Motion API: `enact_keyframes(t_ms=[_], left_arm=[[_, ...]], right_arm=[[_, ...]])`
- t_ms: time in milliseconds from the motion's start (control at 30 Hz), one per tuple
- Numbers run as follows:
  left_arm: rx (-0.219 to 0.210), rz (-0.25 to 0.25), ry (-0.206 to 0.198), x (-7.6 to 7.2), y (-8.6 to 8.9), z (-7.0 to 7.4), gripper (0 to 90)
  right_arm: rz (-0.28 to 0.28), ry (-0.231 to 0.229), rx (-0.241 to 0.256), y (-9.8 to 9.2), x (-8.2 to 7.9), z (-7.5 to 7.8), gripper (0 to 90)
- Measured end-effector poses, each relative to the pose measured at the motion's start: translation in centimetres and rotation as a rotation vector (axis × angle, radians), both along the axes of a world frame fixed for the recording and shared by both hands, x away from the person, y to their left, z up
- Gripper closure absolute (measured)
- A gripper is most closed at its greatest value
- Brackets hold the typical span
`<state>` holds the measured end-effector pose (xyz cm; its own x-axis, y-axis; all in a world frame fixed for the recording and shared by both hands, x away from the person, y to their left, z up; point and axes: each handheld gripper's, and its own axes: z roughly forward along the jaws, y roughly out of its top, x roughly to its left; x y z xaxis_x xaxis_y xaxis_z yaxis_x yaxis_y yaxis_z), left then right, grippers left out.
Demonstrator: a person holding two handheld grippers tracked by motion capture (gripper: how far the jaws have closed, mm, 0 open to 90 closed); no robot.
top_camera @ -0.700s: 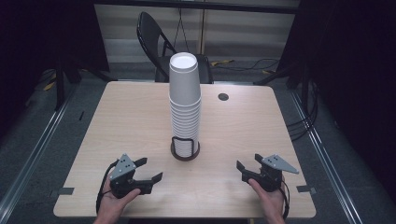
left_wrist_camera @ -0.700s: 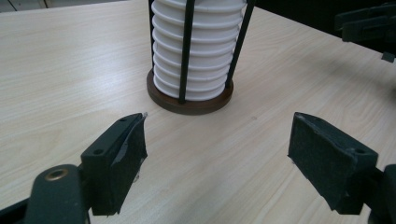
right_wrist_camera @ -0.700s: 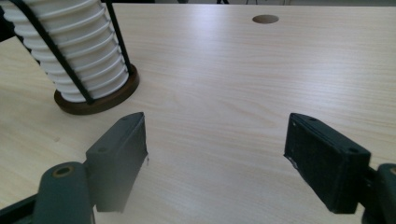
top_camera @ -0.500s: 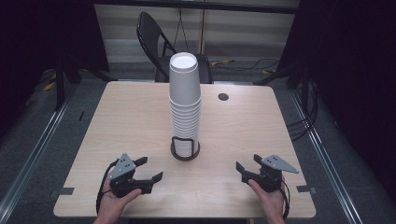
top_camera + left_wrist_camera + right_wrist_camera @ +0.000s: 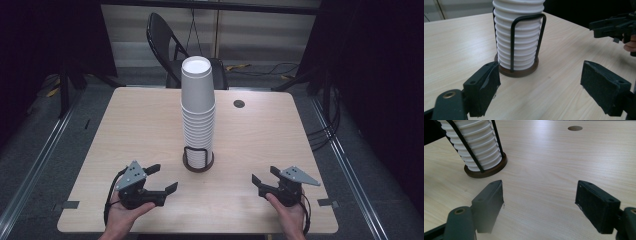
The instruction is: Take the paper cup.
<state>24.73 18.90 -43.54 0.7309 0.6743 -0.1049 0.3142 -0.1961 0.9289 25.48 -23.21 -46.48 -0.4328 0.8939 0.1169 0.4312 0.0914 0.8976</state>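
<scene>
A tall stack of white paper cups [image 5: 198, 110] stands upside down in a dark round holder with black wire hoops [image 5: 198, 159] at the middle of the wooden table [image 5: 135, 125]. My left gripper [image 5: 162, 179] rests near the front left, open, nothing between its pads; its view has the cup stack [image 5: 517, 35] straight ahead, in its holder [image 5: 517, 70]. My right gripper [image 5: 265, 176] sits at the front right, also open and empty, with the cup stack [image 5: 474, 145] to its upper left. The right gripper [image 5: 609, 25] appears far off in the left gripper view.
A round cable hole [image 5: 239, 104] lies in the table's back right part. A black folding chair [image 5: 172, 45] stands behind the table. Dark curtains hang on both sides, and cables run on the floor at right.
</scene>
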Motion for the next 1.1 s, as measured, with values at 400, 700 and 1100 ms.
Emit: enact_keyframes(t_ms=[400, 700, 1100], left_arm=[[-0.019, -0.027, -0.066, 0.0, -0.4, 3.0, 15.6], [-0.045, -0.025, -0.111, 0.7, -1.3, 5.4, 15.6], [-0.07, -0.033, -0.134, 1.5, -1.8, 8.1, 15.5]], right_arm=[[0.003, -0.013, -0.007, 0.1, -0.3, 0.4, 21.3], [0.008, -0.002, -0.002, 0.0, -0.4, 0.4, 20.8], [0.01, 0.0, -0.003, 0.1, -0.3, 0.3, 20.0]])
